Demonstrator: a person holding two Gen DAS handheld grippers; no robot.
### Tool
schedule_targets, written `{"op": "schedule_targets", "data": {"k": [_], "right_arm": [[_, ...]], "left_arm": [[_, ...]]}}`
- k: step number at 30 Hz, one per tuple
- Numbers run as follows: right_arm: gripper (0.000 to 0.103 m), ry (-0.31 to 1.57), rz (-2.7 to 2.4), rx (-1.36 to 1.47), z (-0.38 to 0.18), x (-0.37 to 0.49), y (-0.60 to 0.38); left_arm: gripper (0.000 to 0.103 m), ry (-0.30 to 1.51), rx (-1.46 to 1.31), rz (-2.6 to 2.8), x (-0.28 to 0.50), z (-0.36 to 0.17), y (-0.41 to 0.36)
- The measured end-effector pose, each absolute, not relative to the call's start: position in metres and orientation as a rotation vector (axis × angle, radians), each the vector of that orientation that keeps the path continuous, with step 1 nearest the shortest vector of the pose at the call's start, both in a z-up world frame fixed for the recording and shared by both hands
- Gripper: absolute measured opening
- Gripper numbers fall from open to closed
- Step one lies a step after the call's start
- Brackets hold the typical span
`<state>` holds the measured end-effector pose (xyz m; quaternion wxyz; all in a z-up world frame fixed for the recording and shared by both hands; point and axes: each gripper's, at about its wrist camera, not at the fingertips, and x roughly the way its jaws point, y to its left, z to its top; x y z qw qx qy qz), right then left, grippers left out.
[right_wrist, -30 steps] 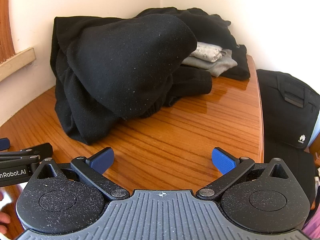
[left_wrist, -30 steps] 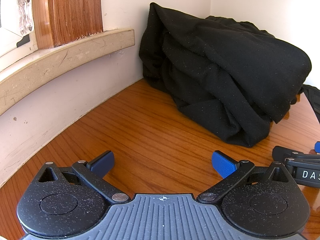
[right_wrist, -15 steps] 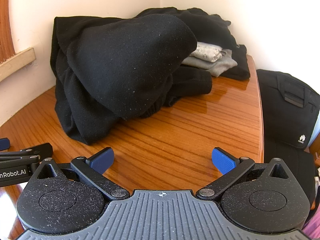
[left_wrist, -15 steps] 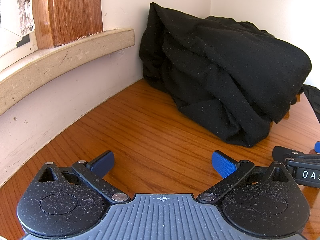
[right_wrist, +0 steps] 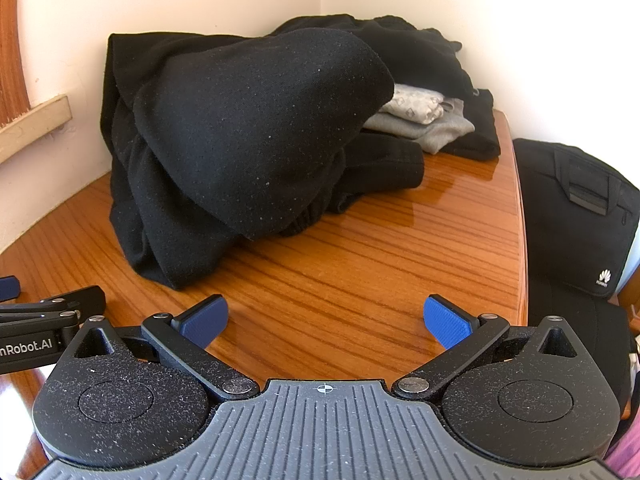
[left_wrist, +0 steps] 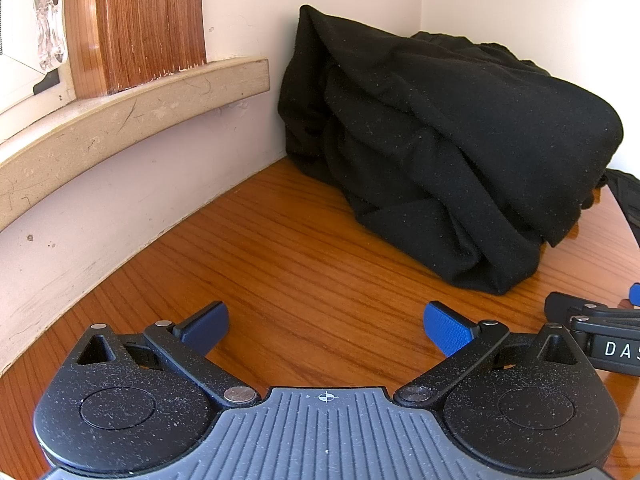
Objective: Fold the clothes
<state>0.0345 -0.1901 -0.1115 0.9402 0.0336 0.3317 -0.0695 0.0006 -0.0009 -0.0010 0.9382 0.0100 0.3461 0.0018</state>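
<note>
On the table (right_wrist: 360, 280), black clothes (right_wrist: 248, 140) lie beyond both jaws.

Bright daylight all round, sharp focus, no motion blur anywhere. Heavy fisheye bending toward the edges, dark vignette in the corners, straight ledge (left_wrist: 132, 96) curved like a bow. Glossy glare on the table (right_wrist: 460, 176) over on the right, black clothes pile (right_wrist: 248, 132) nearly crushed to flat black, dust specks showing on the fabric.
</note>
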Motion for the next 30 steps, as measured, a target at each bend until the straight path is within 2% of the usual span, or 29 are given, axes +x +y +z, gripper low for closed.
{"op": "schedule_targets", "data": {"k": [30], "right_arm": [[0.103, 0.677, -0.141, 0.069, -0.1111, 0.0338, -0.1894]], "left_arm": [[0.103, 0.706, 0.020, 0.003, 0.0032, -0.0028, -0.0010]]}}
